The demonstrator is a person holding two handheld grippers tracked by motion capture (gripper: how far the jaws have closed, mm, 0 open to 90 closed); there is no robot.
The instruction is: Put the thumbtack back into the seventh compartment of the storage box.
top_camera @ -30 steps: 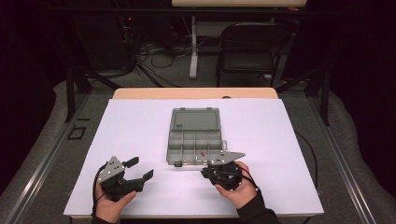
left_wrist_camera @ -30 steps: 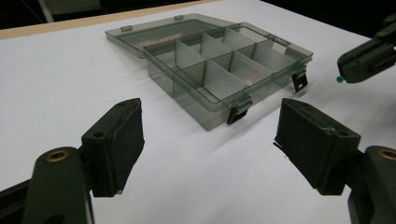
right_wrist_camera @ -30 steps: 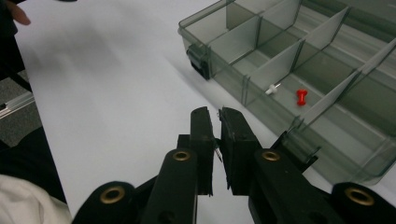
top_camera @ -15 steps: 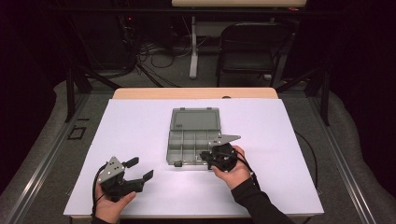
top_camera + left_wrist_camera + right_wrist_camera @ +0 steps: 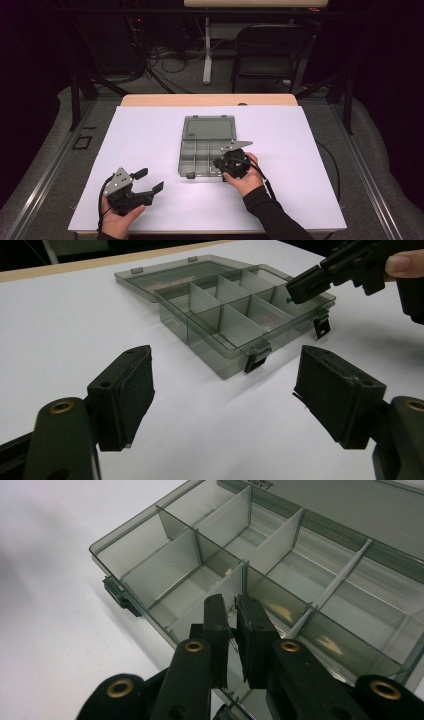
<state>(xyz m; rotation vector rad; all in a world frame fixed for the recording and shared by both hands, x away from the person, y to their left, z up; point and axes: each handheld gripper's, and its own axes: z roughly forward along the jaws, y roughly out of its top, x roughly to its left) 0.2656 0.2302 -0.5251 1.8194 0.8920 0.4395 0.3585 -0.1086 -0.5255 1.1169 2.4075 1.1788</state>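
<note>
The white table sheet (image 5: 150, 135) carries my clear grey compartment box (image 5: 202, 155) at its middle, lid folded back flat. My right gripper (image 5: 231, 625) hangs over the box's front right compartments, jaws nearly together and pinching a tiny green part (image 5: 289, 300). My left gripper (image 5: 225, 390) rests near the front left, jaws wide apart and empty, well apart from the box.
</note>
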